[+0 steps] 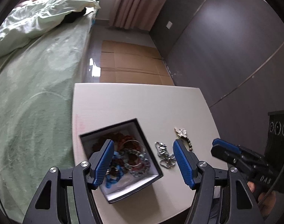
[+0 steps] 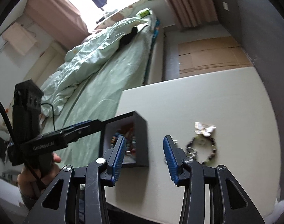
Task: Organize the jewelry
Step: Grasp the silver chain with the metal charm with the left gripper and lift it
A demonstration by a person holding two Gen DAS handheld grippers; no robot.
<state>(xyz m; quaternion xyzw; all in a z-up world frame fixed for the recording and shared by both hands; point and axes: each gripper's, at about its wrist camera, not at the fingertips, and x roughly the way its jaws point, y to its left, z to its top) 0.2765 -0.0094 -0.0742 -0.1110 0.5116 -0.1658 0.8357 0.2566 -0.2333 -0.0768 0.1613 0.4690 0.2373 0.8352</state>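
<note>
Left wrist view showed the left gripper (image 1: 143, 160), fingers spread and empty, above the box (image 1: 142, 130), the silver chain (image 1: 163, 154) at three o'clock awaiting the equally open right gripper (image 2: 144, 158).

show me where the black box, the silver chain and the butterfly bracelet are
black box (image 1: 142, 130), left wrist view, on its right rim.
silver chain (image 1: 161, 149), left wrist view, on its upper links.
butterfly bracelet (image 2: 205, 129), right wrist view, on the white butterfly charm.

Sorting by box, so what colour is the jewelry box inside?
White inside, black outside; the jewelry box shows best in the left wrist view.
</note>
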